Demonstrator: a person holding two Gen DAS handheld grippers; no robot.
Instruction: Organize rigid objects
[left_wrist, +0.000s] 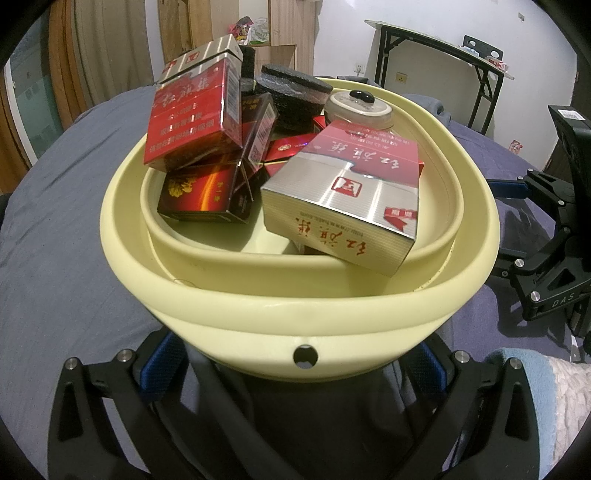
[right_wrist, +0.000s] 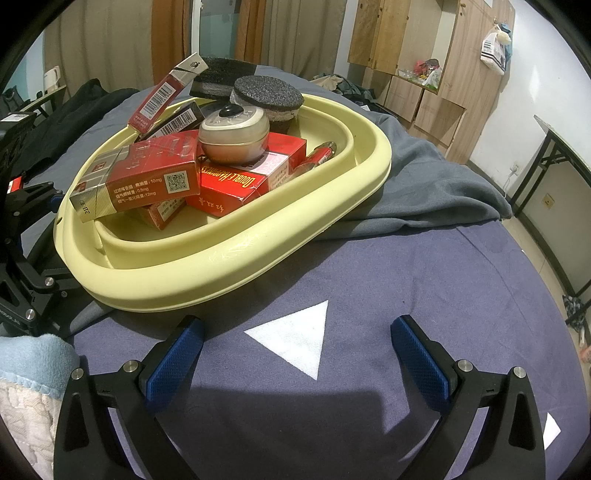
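Note:
A pale yellow collapsible basin sits on the purple bedsheet, piled with red cigarette packs, a round cream jar and black foam pucks. My left gripper is open, its blue pads either side of the basin's near rim, below the hole. My right gripper is open and empty over the sheet, just right of the basin, above a white triangle mark.
A grey blanket lies bunched behind the basin. A light blue towel sits at the near edge. A folding table and wooden cupboards stand by the walls. The right gripper's body shows in the left view.

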